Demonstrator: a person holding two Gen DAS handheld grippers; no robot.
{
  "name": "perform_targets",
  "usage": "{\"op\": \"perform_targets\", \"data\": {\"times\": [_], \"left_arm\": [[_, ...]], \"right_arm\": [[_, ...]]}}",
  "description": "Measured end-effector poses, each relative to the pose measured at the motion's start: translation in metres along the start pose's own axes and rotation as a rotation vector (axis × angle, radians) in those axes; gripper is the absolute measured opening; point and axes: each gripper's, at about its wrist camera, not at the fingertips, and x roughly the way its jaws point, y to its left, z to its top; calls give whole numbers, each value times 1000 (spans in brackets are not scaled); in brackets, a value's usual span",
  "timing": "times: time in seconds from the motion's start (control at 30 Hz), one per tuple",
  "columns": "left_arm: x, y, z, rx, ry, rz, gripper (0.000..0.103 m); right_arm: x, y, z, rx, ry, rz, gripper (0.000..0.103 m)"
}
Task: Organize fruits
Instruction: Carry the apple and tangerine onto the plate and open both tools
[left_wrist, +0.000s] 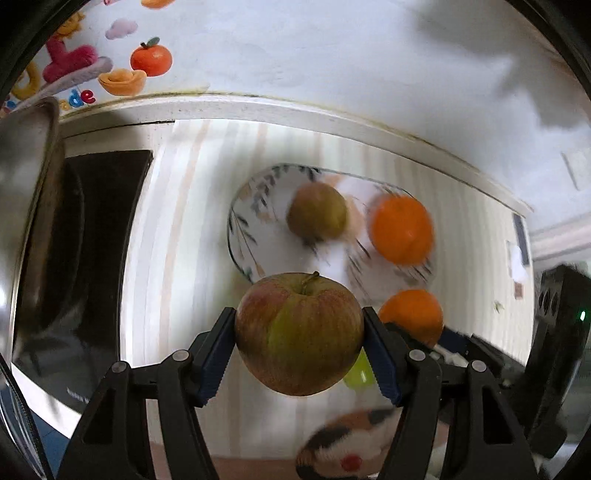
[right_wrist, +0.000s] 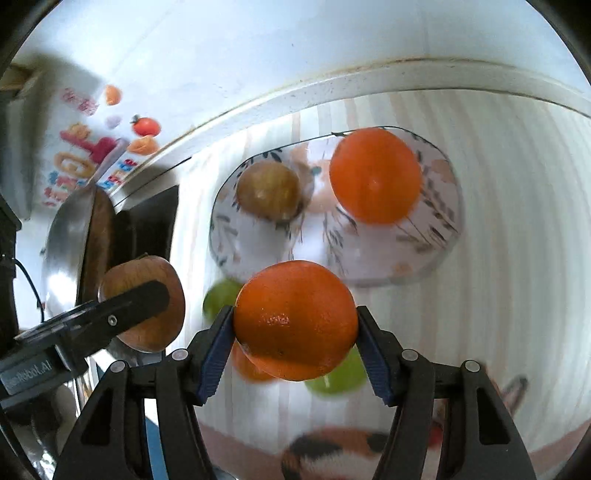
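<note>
My left gripper (left_wrist: 299, 332) is shut on a red-green apple (left_wrist: 299, 334) and holds it above the striped tablecloth, near the front edge of a patterned plate (left_wrist: 251, 206). The plate holds a brownish-green apple (left_wrist: 317, 210) and an orange (left_wrist: 402, 229). My right gripper (right_wrist: 295, 321) is shut on an orange (right_wrist: 295, 319), also in front of the plate (right_wrist: 424, 258). That held orange shows in the left view (left_wrist: 413, 315). The held apple and left gripper show at the left of the right view (right_wrist: 147, 302). Green fruits (right_wrist: 336, 380) and another orange (right_wrist: 251, 369) lie below on the cloth.
A steel pan (left_wrist: 26, 221) stands on a black cooktop (left_wrist: 96, 258) to the left. A wall with colourful stickers (left_wrist: 110, 66) runs behind the counter. A patterned object (right_wrist: 332, 450) lies at the near edge of the cloth.
</note>
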Motion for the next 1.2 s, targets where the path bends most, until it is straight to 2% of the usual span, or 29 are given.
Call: {"op": "perform_targets", "data": {"times": [0.2,0.37,0.47,0.5,0.53,0.57,0.6,0.63,0.67,0.7,0.83,0.97,1.2], "left_arm": [[44,20,41,-19,92,56,64],[70,25,55,-40,166,44,64],[81,24,59,-39,196,44,65],[84,24,59,-40,204,42,65],[85,25,59,-43,208,40,65],[86,25,59,-43,208,38,66],[86,25,59,-41,203,34,73],[83,25,58,-39,191,30,79],[82,26,59,-40,179,30,88],[78,27,59,-44,165,26,91],[64,28,58,-46,136,24,93],[51,30,53,-38,100,55,93],[21,25,30,-26,36,82,93]], "right_arm": [[51,6,29,14,61,-34,66],[73,10,36,6,85,-56,67],[83,9,40,19,108,-34,67],[86,8,42,28,121,-27,69],[87,8,43,34,128,-12,79],[86,7,44,36,131,-2,86],[83,7,44,32,126,-9,95],[80,9,45,29,124,-14,96],[79,10,45,28,126,-18,96],[77,11,45,29,129,-25,96],[61,8,42,18,113,-83,96],[40,4,39,9,76,-151,96],[4,-6,33,-7,16,-257,96]]}}
